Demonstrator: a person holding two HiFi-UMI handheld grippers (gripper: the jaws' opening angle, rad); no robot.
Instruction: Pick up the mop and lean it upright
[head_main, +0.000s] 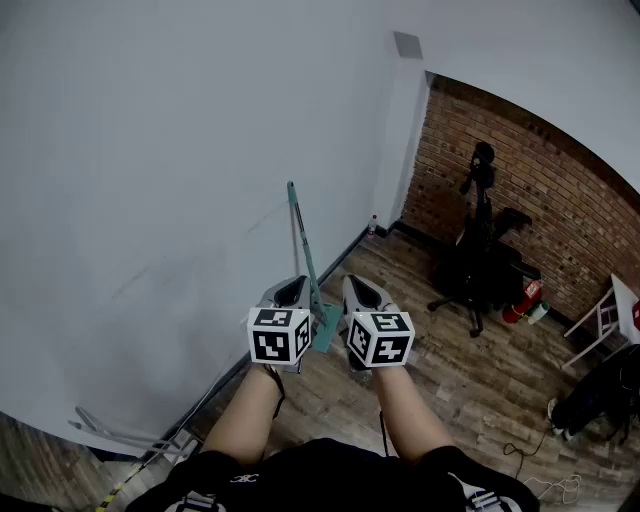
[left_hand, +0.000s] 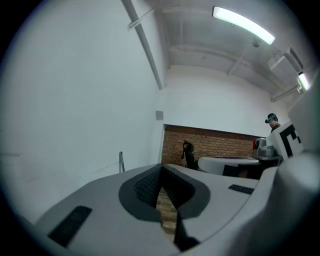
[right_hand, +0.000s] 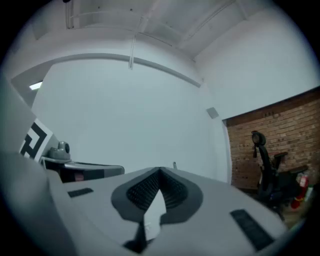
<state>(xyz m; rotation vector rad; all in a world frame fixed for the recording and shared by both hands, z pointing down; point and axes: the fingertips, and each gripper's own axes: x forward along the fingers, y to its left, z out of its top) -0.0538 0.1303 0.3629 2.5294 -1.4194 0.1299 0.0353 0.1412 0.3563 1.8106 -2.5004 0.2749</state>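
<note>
My left gripper and right gripper are both pressed shut on nothing. The mop stands at twelve o'clock between them, leaning on the wall. It looks light, with a thin, stiff, slick pole, so I'd pinch it mid-pole.

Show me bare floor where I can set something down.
Free: the wooden plank floor between the teal-handled mop leaning on the white wall and the black office chair. Crowded: the right edge, around the white table and black bag.
</note>
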